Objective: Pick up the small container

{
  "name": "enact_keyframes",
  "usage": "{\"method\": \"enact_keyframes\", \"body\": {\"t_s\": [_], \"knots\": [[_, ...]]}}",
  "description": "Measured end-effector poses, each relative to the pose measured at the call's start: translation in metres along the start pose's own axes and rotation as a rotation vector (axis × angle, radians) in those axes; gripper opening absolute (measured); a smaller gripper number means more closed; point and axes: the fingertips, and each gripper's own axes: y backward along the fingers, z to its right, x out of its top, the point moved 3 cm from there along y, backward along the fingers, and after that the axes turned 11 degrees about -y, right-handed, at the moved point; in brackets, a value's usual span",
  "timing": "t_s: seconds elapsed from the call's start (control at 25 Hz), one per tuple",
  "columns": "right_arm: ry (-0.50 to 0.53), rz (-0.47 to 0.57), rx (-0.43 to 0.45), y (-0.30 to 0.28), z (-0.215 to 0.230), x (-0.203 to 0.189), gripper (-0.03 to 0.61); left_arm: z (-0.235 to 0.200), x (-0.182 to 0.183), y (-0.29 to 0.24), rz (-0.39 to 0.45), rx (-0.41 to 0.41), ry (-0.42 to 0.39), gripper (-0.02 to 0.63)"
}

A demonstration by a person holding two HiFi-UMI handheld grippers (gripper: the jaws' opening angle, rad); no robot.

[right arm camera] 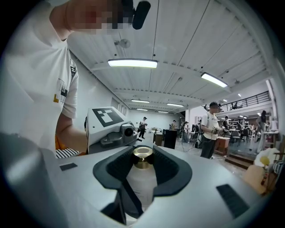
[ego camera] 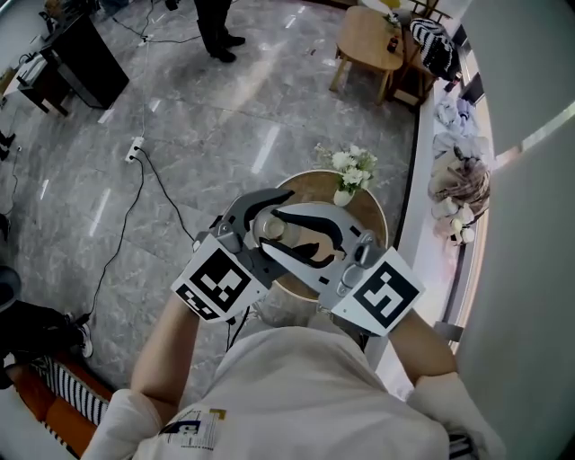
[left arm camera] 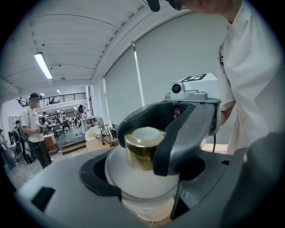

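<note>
The small container is a white jar (left arm camera: 133, 173) with a gold cap (left arm camera: 141, 149). I hold it in the air over a round wooden table (ego camera: 370, 205). My left gripper (left arm camera: 142, 180) is shut on the jar's white body. My right gripper (right arm camera: 142, 167) faces it from the other side, jaws closed around the gold cap (right arm camera: 142, 156), with the white body (right arm camera: 142, 189) below. In the head view the two grippers meet nose to nose, left gripper (ego camera: 280, 216) and right gripper (ego camera: 275, 237), and the container (ego camera: 272, 230) barely shows between them.
A small vase of white flowers (ego camera: 350, 175) stands on the round table's far side. A cable (ego camera: 148, 175) runs across the marble floor at left. A person (ego camera: 216, 27) stands further off. A wooden side table (ego camera: 368, 40) and a cluttered ledge (ego camera: 454, 180) lie to the right.
</note>
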Motion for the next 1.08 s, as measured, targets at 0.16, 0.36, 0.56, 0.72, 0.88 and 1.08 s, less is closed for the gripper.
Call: {"method": "enact_keyframes", "body": {"t_s": [0.16,0.36,0.56,0.72,0.88,1.08], "knots": [[-0.001,-0.006,0.002,-0.0006,-0.0004,0.0001,0.135,0.0002,-0.0006,0.0006,-0.006,-0.003,0.003,0.348],[-0.007,-0.012,0.003,0.0001,-0.0014,-0.0042,0.135,0.0034,-0.0035,-0.0007,-0.007,-0.003,0.009,0.348],[-0.012,-0.003,0.009,-0.0009,-0.0006,-0.0007,0.135,0.0012,-0.0019,0.0,-0.008,-0.002,0.011,0.348],[-0.008,-0.007,0.018,-0.0011,0.0,0.0015,0.136,-0.0008,0.0002,0.001,-0.006,0.002,0.013,0.348],[-0.006,-0.009,0.022,-0.001,-0.0007,0.0015,0.135,-0.0004,0.0003,0.0017,-0.012,0.006,0.012,0.348],[-0.012,-0.009,0.03,-0.0021,-0.0018,0.0032,0.137,-0.0013,0.0019,0.0044,-0.012,0.007,0.017,0.348]]}}
